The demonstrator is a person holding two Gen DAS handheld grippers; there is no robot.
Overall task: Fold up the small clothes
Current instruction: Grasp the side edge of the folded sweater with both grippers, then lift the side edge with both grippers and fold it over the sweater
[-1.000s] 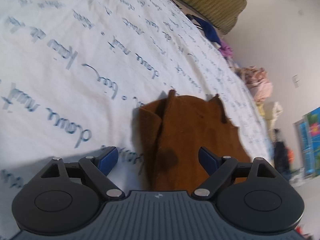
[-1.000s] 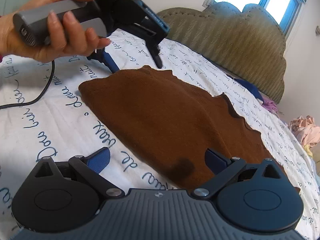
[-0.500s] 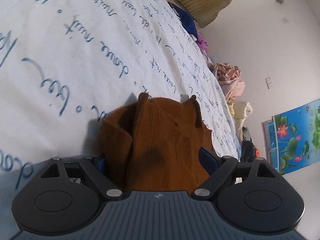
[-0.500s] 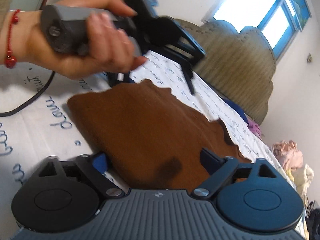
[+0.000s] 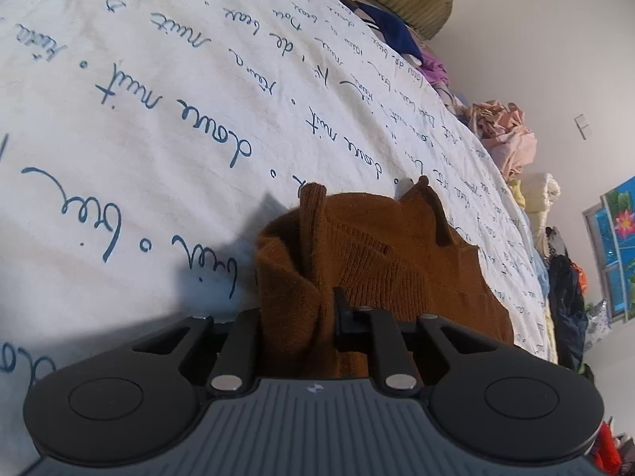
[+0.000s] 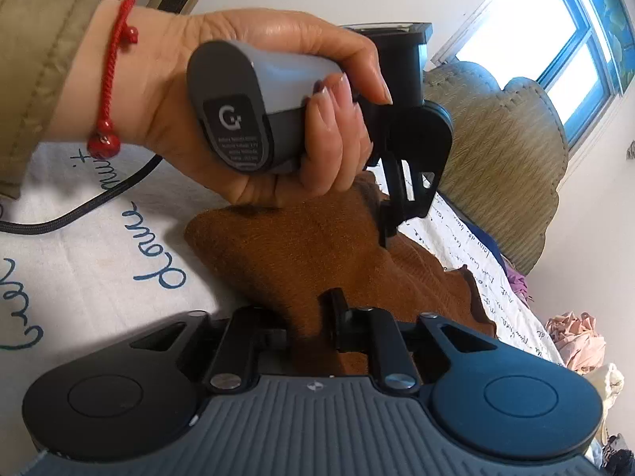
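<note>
Bed sheet [image 5: 166,91]: white, printed with blue script; serves as work surface; nothing shifted on it apart from the garment.
Left hand [image 6: 254,119]: wrapped round the grey handle of the left tool; sleeve and red cord bracelet at the wrist; black cable trailing off to the left.
Left gripper [image 5: 297,309]: jaws wide apart a second ago, just closed; now clamped on a bunched fold of knit at the garment's near edge.
Brown knit garment [image 5: 381,254]: lying on the sheet, near edge gathered and raised into both tools; flat a second ago, now humped at each pinch; remainder spread away toward the headboard.
Right gripper [image 6: 313,317]: jaws also just closed from wide apart; now clamped on the garment edge nearest this camera, cloth pressed between the pads.
Headboard [image 6: 496,146]: padded, beige, beyond the garment; unchanged.
Clothes pile [image 5: 504,135]: pink and cream items at the far bed edge; untouched.
Meaning for task: both pinches made on one edge, well apart; reach-and-grasp step judged complete; fold itself not yet made.
Next requirement: probably lift both pinches together and carry over the far part; risk of knit slipping or sagging between the two holds.
</note>
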